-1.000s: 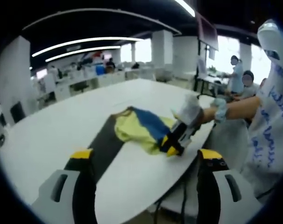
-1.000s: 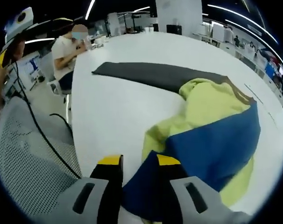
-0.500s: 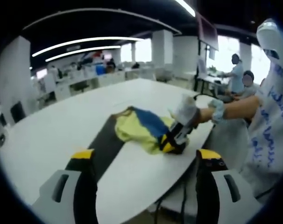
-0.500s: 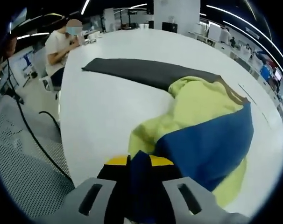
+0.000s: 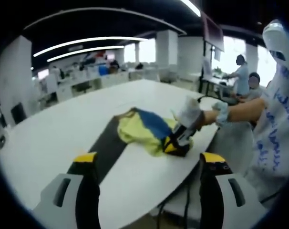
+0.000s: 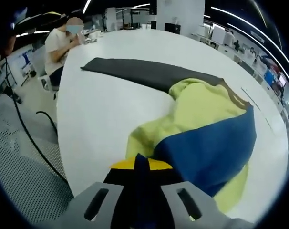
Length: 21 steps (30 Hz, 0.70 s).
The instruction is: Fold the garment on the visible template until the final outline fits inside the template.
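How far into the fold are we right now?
Early. Done: the right claw has pinched a blue edge of the garment, seen from the left gripper view at the table's near edge. In hand: that grip only; the left claw is open and away from the cloth. Left: the garment lies bunched, partly over the dark template, so spreading and every fold remain.

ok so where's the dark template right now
In the right gripper view the dark template lies flat on the white table, its right end tucked under the crumpled yellow and blue garment.
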Motion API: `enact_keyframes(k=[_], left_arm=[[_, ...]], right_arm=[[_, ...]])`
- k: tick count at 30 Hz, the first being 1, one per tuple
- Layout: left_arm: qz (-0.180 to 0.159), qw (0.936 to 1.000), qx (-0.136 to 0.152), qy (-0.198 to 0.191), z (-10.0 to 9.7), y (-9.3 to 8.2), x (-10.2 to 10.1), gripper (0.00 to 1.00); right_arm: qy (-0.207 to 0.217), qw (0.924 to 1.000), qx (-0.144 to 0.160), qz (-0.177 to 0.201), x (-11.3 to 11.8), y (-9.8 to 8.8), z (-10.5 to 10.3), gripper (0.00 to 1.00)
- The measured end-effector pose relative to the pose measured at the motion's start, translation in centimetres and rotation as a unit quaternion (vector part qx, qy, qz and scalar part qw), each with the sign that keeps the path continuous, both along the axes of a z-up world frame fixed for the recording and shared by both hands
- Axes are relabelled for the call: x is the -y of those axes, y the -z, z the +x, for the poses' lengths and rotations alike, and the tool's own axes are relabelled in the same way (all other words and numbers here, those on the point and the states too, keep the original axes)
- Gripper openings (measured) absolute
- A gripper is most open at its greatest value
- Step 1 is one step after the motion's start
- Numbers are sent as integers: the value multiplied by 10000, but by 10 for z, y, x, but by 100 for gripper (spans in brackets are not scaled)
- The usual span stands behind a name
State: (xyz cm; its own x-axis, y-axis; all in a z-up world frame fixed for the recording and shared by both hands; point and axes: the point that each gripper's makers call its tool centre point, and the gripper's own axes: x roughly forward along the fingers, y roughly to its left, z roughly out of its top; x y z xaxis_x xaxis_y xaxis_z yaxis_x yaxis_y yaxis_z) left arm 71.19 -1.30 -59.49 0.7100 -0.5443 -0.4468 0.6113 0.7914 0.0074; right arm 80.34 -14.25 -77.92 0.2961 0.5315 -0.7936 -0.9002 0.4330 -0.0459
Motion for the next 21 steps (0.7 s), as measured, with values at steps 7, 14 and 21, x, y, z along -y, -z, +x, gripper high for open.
enact_keyframes(k=[7,14,21], left_arm=[[3,10000,-17,-10,-1,1,-1,82],[41,10000,20,-69,1,-1,-4,83],[81,9999,26,-54,1,-2,-2,86]], right_arm=[[20,10000,11,47,0,-1,2,3],[-11,9995,161,275,-4,-17,1,2],[-38,9983,199,540,-8,-33,-2,2]])
